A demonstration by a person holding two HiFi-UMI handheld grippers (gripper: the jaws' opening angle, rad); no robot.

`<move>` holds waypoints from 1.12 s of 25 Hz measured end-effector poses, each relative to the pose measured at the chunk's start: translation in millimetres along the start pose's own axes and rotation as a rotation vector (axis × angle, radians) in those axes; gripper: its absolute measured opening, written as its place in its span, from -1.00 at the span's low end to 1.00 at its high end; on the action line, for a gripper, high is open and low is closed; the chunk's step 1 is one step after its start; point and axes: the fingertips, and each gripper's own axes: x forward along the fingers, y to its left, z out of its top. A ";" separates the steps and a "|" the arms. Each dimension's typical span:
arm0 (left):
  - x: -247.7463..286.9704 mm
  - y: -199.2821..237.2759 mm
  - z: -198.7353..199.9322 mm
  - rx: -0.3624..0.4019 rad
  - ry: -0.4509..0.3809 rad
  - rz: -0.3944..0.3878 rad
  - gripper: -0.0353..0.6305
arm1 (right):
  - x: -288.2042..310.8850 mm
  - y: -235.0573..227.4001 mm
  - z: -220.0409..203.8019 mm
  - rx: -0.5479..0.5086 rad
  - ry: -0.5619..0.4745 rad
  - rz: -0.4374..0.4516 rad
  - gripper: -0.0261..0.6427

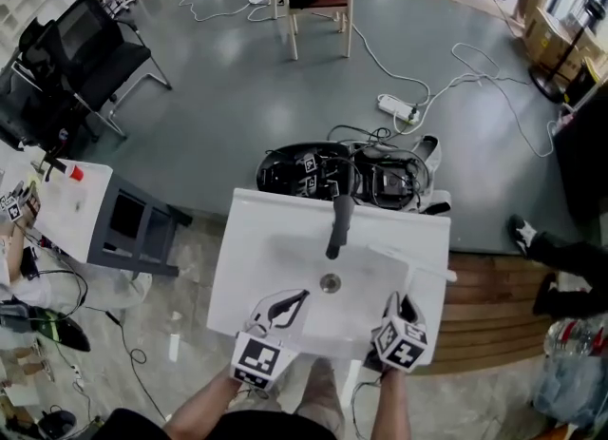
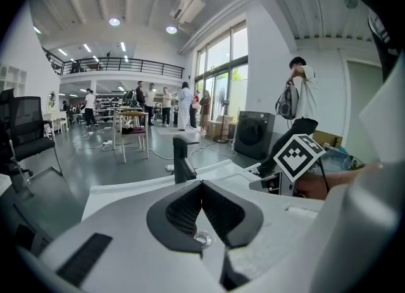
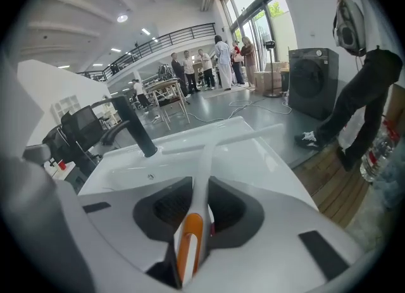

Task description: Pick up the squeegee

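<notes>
The squeegee point(image 3: 204, 162) has a white handle with an orange insert and a long white blade point(image 3: 250, 136) across its far end. My right gripper point(image 3: 201, 192) is shut on the handle, with the blade hanging over the white sink point(image 3: 158, 159). In the head view the right gripper point(image 1: 407, 307) is at the sink's near right corner, and the squeegee point(image 1: 411, 277) reaches out from it over the basin rim point(image 1: 249, 239). My left gripper point(image 1: 296, 300) is at the near left of the sink. Its pads meet with nothing between them point(image 2: 201, 187).
A black faucet point(image 1: 339, 224) rises at the back of the basin, above the drain point(image 1: 330, 283). Black equipment and cables point(image 1: 342, 174) lie behind the sink. A white table point(image 1: 66, 205) stands left, a wooden platform point(image 1: 494, 305) right, with chairs and a power strip point(image 1: 399, 107) beyond.
</notes>
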 end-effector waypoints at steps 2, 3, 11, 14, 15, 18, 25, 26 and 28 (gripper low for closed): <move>-6.3 -1.3 4.3 0.004 -0.011 0.000 -0.89 | -8.0 -0.1 6.7 -0.004 -0.017 -0.002 -0.70; -9.5 -1.8 6.7 0.006 -0.017 -0.001 -0.89 | -12.3 0.3 10.4 -0.007 -0.026 -0.002 -0.70; -38.0 -9.1 30.4 0.027 -0.074 -0.013 -0.89 | -55.7 12.9 43.4 -0.034 -0.111 0.005 -0.72; -52.5 -11.8 38.9 0.037 -0.093 -0.015 -0.89 | -77.3 20.9 53.5 -0.045 -0.146 0.008 -0.72; -57.3 -12.4 41.6 0.039 -0.100 -0.017 -0.89 | -85.2 24.4 57.9 -0.049 -0.162 0.010 -0.72; -71.1 -14.8 50.2 0.049 -0.125 -0.023 -0.89 | -107.5 31.7 65.2 -0.048 -0.198 0.016 -0.72; -104.3 -21.9 61.9 0.074 -0.178 -0.048 -0.89 | -162.2 48.8 67.6 -0.062 -0.275 0.022 -0.72; -109.2 -22.3 62.3 0.077 -0.184 -0.052 -0.89 | -170.2 51.4 65.3 -0.066 -0.281 0.020 -0.72; -117.4 -23.2 63.5 0.086 -0.196 -0.062 -0.89 | -185.7 55.2 61.1 -0.070 -0.292 0.012 -0.72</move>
